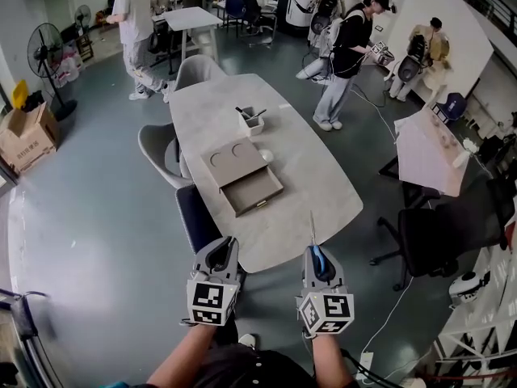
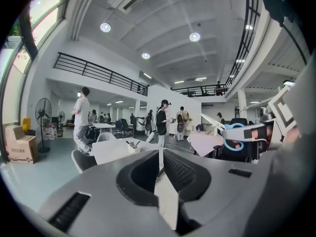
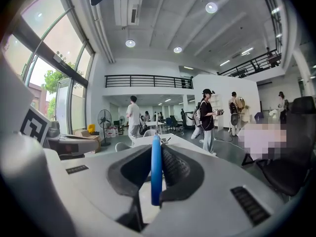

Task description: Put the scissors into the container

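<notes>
A pair of scissors (image 1: 313, 241) with a blue handle stands with its blades pointing up, and my right gripper (image 1: 317, 267) is shut on the handle, just short of the near end of the grey table (image 1: 323, 176). The right gripper view shows the blue handle (image 3: 156, 169) pinched between the pads. My left gripper (image 1: 216, 265) is beside it at the left, shut and empty. From the left gripper view the scissors (image 2: 232, 131) show at the right. A small white container (image 1: 251, 123) holding pens sits far up the table. A grey box with an open drawer (image 1: 254, 192) lies mid-table.
Grey chairs (image 1: 161, 148) stand along the table's left side, with a dark one (image 1: 196, 217) near its front corner. A black office chair (image 1: 452, 233) is at the right. Several people stand at the back, one (image 1: 343, 55) past the table's far right.
</notes>
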Action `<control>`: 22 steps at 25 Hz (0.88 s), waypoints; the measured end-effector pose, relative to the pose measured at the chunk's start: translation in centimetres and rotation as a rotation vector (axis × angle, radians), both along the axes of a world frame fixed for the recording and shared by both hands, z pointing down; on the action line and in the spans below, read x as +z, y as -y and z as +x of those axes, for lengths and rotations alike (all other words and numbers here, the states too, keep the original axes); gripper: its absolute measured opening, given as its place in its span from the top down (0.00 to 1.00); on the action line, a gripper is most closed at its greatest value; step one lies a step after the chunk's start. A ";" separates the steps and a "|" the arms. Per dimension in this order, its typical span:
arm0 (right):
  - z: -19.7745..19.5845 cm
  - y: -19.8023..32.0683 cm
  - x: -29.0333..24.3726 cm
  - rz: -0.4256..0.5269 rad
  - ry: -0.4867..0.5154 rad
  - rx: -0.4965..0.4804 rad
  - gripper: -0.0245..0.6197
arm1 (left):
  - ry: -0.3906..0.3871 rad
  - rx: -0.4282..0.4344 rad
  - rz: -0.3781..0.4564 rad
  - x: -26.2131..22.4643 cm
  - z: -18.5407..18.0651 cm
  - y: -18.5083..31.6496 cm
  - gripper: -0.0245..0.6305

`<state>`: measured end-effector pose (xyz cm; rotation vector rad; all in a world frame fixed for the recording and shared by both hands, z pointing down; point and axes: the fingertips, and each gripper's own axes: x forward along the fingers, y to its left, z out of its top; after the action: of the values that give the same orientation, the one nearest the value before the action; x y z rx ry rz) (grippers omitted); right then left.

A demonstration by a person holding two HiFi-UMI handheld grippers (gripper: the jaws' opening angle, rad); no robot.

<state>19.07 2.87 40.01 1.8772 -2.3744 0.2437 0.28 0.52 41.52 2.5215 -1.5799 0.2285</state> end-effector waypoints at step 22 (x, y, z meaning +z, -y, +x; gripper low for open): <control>-3.0 20.9 1.2 -0.051 -0.002 -0.029 0.90 | 0.017 0.038 -0.056 0.6 -1.6 19.7 0.91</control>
<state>16.11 -18.00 41.19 1.8191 -2.3687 0.2973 -1.33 -19.20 42.13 2.5151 -1.5114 0.2946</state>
